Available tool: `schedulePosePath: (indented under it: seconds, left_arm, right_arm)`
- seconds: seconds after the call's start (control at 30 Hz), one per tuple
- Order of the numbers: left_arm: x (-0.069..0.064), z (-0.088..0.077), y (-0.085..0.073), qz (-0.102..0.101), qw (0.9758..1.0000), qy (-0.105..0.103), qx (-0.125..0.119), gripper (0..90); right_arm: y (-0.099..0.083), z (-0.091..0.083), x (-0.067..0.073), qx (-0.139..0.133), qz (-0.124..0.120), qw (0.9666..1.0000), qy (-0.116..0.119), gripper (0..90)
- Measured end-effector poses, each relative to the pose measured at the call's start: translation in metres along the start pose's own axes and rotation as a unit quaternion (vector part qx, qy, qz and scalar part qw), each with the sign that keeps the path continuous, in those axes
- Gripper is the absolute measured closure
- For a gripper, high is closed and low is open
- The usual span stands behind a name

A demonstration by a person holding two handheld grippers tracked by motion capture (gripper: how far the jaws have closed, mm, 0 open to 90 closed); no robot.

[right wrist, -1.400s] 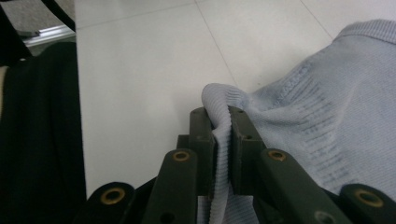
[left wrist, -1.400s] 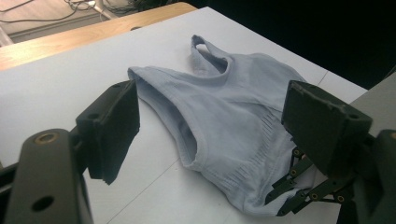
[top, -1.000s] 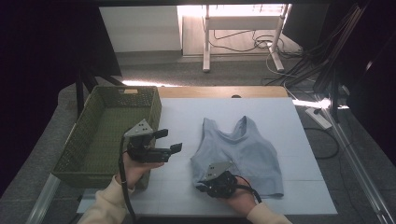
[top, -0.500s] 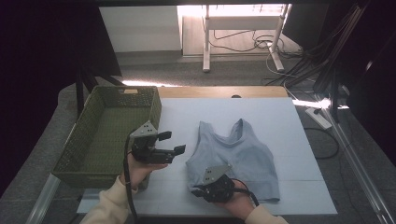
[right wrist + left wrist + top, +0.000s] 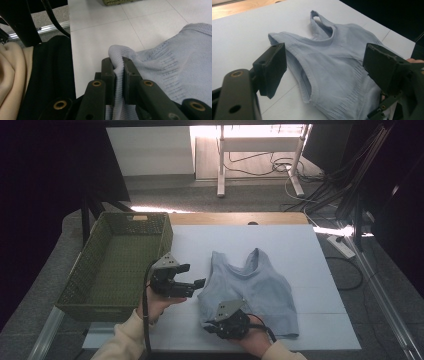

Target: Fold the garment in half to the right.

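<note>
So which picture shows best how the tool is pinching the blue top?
The right gripper view: the right tool is shut on a fold of the blue top's hem. The high view shows the whole top from afar; the left gripper view shows its armhole side.

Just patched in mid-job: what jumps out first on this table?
A pale blue knitted top lies spread on the white table, and the right gripper is shut on a fold of its hem at the near edge. The left gripper hangs open just left of the top, with a green basket beside it.
</note>
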State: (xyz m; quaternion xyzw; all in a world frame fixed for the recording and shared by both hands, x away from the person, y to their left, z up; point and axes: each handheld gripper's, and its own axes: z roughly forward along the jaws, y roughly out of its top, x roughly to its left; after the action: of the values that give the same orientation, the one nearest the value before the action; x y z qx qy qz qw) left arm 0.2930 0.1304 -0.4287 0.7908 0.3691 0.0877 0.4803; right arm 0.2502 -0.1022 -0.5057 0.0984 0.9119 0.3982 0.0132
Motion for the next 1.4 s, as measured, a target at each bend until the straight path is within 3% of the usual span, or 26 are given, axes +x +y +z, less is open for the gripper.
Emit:
schedulePosePath:
  seconds: [0.6,1.4]
  left_arm:
    - [-0.002,0.032,-0.002,-0.001,0.9994,0.007,0.033,20.1]
    - [0.014,0.060,-0.002,-0.018,0.9985,0.020,0.049,19.3]
  right_arm:
    - [0.002,0.003,0.007,0.001,-0.009,0.9999,0.008,81.4]
    - [0.001,0.004,0.007,0.000,-0.011,0.9999,0.010,81.2]
